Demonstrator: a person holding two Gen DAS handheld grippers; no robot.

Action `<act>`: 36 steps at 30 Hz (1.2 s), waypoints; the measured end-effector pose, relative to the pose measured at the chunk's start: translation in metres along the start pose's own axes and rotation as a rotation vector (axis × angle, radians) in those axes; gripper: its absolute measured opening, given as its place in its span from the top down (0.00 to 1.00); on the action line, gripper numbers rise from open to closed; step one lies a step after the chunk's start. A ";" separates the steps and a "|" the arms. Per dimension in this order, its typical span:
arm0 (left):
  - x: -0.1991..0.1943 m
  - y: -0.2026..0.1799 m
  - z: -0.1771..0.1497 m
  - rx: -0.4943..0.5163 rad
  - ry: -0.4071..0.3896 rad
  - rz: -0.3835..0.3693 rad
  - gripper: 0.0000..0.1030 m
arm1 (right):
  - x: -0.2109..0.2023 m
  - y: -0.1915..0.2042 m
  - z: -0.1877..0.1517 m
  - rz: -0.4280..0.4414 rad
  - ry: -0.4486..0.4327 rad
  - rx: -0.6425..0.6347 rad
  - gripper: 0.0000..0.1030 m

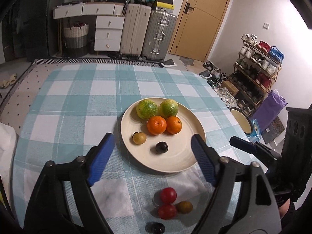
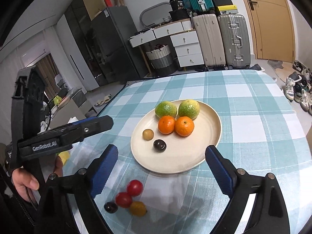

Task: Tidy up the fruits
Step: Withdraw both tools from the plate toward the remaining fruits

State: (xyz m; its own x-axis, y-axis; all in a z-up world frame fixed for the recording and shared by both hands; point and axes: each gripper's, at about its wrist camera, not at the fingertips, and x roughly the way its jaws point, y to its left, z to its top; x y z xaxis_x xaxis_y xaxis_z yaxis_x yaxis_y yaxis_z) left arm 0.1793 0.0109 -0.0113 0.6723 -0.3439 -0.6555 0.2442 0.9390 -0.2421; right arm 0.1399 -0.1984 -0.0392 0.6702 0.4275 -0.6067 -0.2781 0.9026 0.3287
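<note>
A cream plate on the checked cloth holds two green citrus fruits, two oranges, a small yellow-brown fruit and a dark round fruit. Nearer to me, loose on the cloth, lie two red tomatoes, a brownish-yellow fruit and a dark fruit. My left gripper hangs open above the plate's near edge, empty. My right gripper is open too, above the same near edge, with nothing between its fingers. The loose fruits sit below it to the left.
The table has a blue-and-white checked cloth. The left gripper's body and a hand are at the right wrist view's left side. Suitcases, drawers and a shoe rack stand beyond the table.
</note>
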 end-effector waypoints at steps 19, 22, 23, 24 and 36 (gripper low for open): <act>-0.067 -0.012 -0.027 -0.006 -0.048 0.048 0.01 | -0.050 0.030 -0.013 0.003 -0.071 -0.065 0.03; -0.073 -0.015 -0.032 -0.001 -0.048 0.071 0.01 | -0.057 0.032 -0.017 0.022 -0.085 -0.071 0.02; -0.075 -0.015 -0.035 0.001 -0.049 0.079 0.01 | -0.059 0.034 -0.020 0.030 -0.093 -0.075 0.02; -0.077 -0.016 -0.038 0.002 -0.048 0.084 0.01 | -0.062 0.036 -0.023 0.033 -0.102 -0.080 0.01; -0.074 -0.008 -0.080 -0.010 0.002 0.175 0.01 | -0.067 0.039 -0.050 0.029 -0.082 -0.083 0.00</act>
State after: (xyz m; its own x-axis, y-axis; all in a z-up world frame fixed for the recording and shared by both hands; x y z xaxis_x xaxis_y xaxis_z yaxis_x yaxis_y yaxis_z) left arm 0.0715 0.0283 -0.0178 0.7023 -0.1750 -0.6901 0.1167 0.9845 -0.1309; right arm 0.0493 -0.1896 -0.0218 0.7146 0.4504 -0.5353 -0.3515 0.8927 0.2820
